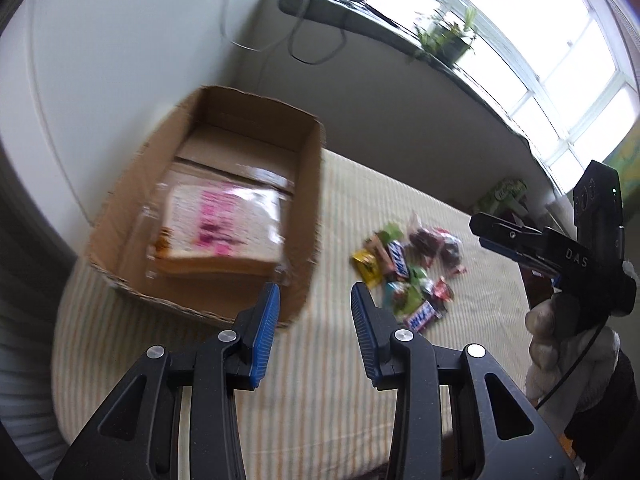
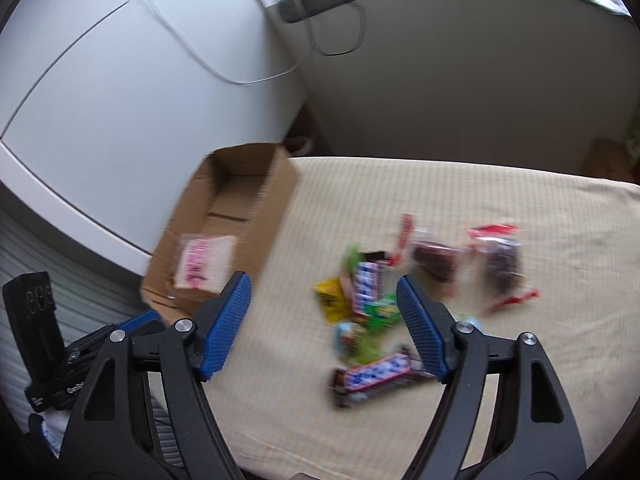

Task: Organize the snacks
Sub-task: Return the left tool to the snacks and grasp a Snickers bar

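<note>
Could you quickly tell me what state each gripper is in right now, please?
Left gripper: open, holding nothing.
Right gripper: open, holding nothing.

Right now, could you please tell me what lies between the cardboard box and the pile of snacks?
Only bare striped cloth separates the cardboard box from the snack pile, as both wrist views show.

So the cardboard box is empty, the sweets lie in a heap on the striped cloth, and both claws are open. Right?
Not quite. The box is not empty: the left wrist view shows a wrapped sandwich inside. The sweets do lie heaped on the cloth, and both claws are open.
</note>
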### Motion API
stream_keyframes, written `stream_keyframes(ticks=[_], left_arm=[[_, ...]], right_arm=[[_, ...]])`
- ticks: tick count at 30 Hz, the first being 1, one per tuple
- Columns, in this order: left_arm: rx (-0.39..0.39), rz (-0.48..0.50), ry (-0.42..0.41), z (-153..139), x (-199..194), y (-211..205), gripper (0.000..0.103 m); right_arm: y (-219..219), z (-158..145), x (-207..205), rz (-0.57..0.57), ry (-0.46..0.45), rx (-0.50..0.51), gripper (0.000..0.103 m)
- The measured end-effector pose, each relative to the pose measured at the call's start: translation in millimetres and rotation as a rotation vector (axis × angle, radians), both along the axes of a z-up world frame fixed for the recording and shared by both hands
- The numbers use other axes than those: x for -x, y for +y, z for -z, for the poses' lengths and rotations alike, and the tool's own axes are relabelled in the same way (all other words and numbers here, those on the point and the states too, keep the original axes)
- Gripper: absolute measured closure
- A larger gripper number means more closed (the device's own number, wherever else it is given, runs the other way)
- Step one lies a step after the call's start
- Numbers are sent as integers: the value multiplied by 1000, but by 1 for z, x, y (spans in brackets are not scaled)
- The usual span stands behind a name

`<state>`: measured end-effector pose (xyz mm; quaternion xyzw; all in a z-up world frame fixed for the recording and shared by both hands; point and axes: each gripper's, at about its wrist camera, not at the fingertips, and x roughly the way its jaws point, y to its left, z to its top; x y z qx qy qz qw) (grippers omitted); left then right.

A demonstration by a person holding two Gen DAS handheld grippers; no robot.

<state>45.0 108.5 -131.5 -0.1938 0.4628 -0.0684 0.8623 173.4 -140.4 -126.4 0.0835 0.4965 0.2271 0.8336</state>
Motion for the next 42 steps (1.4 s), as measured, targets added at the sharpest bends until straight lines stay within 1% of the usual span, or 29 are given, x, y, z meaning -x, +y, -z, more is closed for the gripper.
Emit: stream_keyframes(ticks=[2,4,8,12,16,18,20,26,29,31,34,36,38,39,40,42], left_arm=[[0,29,9,3,-1,-10,67],[-1,71,17,6,-3,-25,61],[-22,170,27,12,-6,-57,60],[-76,295,23,17,-10,-90,60],[-101,402,20,24,-14,-118,60],[-95,437,23,28,-16,-128,60],[-80,453,35,34,-20,-133,60],[-112,511,47,52,-32,-155,60],[-146,535,31,58,-33,-164,60],[-172,547,12,62,-32,-170,60],[-188,539,-13,67,-30,-171,60],[-191,532,-49,70,-30,-173,60],[-201,530,-68,73,-32,-175,60],[-196,530,-80,73,-33,-174,60],[-198,526,-84,73,-35,-172,60],[-207,513,-98,75,-37,-168,60]], right_arm=[[-17,6,3,24,4,36,25],[-30,14,5,41,17,73,25],[-55,32,8,65,41,150,25],[-75,51,16,82,74,181,25],[-83,66,20,79,93,194,25],[-84,72,21,70,101,198,25],[-82,76,20,59,103,204,25],[-72,88,13,20,100,207,25],[-69,94,7,9,100,216,25],[-67,97,6,-5,84,223,25],[-64,102,6,-23,49,234,26],[-63,106,7,-25,30,235,26],[-61,111,8,-26,11,242,29],[-59,114,9,-27,7,243,34],[-58,117,9,-34,4,240,38],[-55,119,11,-45,-11,244,38]])
